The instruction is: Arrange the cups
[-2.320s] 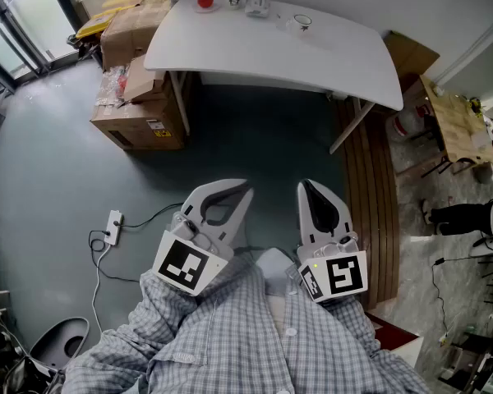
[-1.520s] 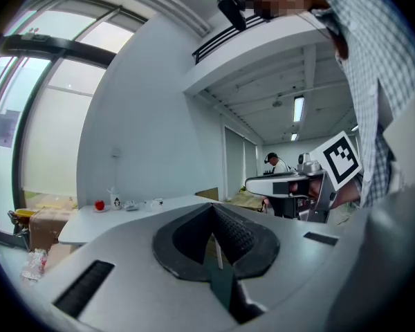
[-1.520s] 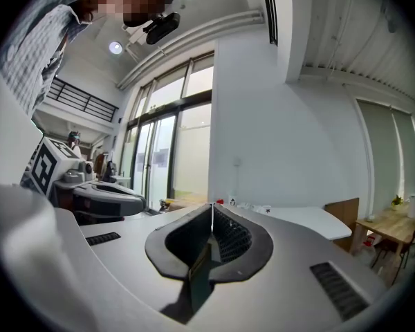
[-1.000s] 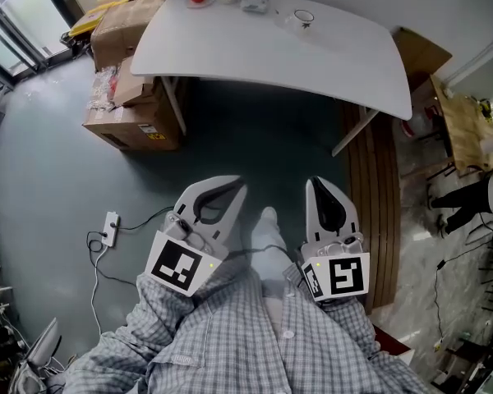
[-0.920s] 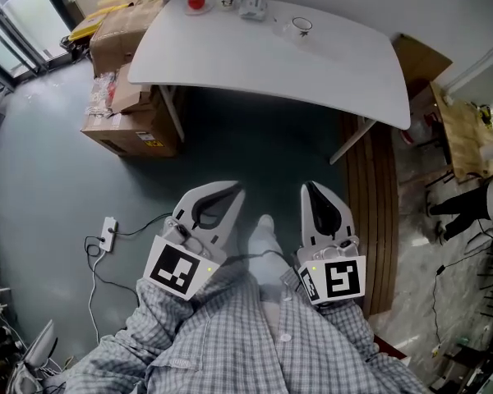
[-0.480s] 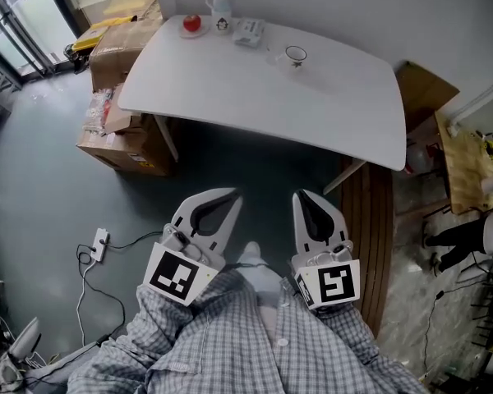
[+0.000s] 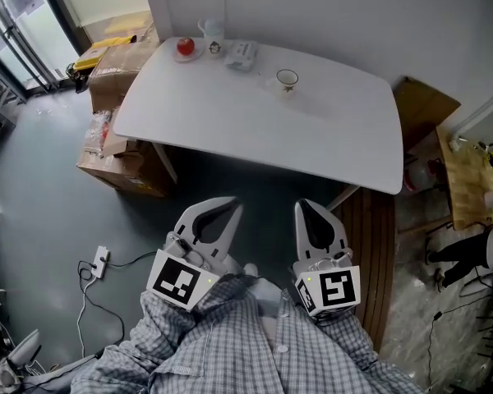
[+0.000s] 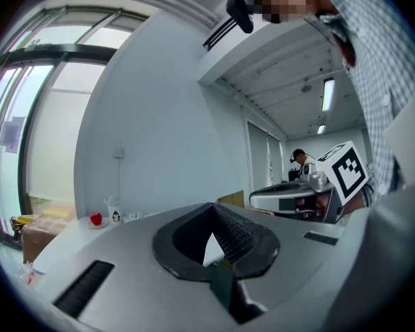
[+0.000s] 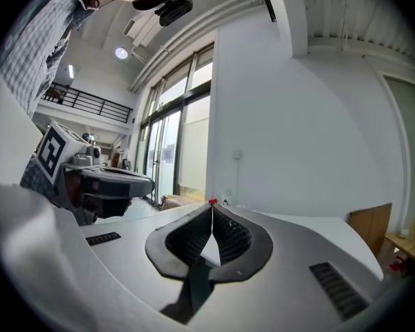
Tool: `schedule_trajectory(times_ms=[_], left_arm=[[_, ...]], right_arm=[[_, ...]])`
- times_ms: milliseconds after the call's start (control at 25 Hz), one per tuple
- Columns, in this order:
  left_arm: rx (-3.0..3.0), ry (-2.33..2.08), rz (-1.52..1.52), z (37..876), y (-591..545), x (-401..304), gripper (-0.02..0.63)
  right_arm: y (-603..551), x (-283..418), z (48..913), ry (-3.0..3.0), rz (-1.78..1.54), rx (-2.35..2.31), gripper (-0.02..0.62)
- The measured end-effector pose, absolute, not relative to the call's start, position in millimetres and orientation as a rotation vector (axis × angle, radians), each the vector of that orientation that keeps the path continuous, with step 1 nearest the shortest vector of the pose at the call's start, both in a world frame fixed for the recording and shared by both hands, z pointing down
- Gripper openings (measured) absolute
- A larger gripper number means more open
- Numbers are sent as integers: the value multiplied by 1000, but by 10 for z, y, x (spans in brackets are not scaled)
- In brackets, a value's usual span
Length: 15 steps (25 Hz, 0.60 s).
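Note:
Across the room stands a white table (image 7: 255, 117). At its far left edge are a white mug with a small print (image 7: 211, 33) and a red apple on a saucer (image 7: 185, 48). A clear glass cup (image 7: 287, 79) stands further right, and a small white packet (image 7: 241, 53) lies between them. My left gripper (image 7: 230, 206) and right gripper (image 7: 306, 207) are held side by side over the floor, short of the table, both shut and empty. The left gripper view shows the mug (image 8: 114, 211) and the apple (image 8: 95, 219) far beyond the shut left gripper (image 8: 211, 206).
Cardboard boxes (image 7: 119, 150) sit under and beside the table's left end. A power strip with its cable (image 7: 99, 262) lies on the grey floor at the left. Wooden boards (image 7: 370, 245) lie on the floor by the table's right legs. A person (image 7: 476, 249) stands at the far right.
The table has drawn closer and sits lower in the head view, with the mug now fully visible. Both grippers travelled forward toward it together, still shut.

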<state>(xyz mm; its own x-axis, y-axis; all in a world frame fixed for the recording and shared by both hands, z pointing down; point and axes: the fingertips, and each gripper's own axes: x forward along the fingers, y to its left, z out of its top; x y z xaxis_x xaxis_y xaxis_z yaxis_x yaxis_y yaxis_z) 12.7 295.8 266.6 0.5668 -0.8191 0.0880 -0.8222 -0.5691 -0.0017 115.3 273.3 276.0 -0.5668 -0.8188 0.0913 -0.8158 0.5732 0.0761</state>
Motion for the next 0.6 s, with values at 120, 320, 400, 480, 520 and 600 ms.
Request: schedule_trajectory(times_ms=[120,320,400,480,520,600], left_arm=[[2743,-1416,118,2678,2835,172,9],[2744,-1352,93,2723,2602,226,9],[2748,-1334,90,2754,2435,227,9],[2759,-1307,88,2792,2249,238,9],[2766,-1292,88,2804,2153,241,9],[2778,-1268,88,2809,1952,215,9]], right_arm=[[2642,1216,2773,-2659,-42,1418,23],[2478,1264,2791,-2623,-10,1463,23],[2346,1276,2784,-2617,10,1484,23],[2188,1297,2799,-2598,12,1509,23],[2099,1300,2812,-2586,12,1521,23],[1910,1268,2843,-2569,24,1539,23]])
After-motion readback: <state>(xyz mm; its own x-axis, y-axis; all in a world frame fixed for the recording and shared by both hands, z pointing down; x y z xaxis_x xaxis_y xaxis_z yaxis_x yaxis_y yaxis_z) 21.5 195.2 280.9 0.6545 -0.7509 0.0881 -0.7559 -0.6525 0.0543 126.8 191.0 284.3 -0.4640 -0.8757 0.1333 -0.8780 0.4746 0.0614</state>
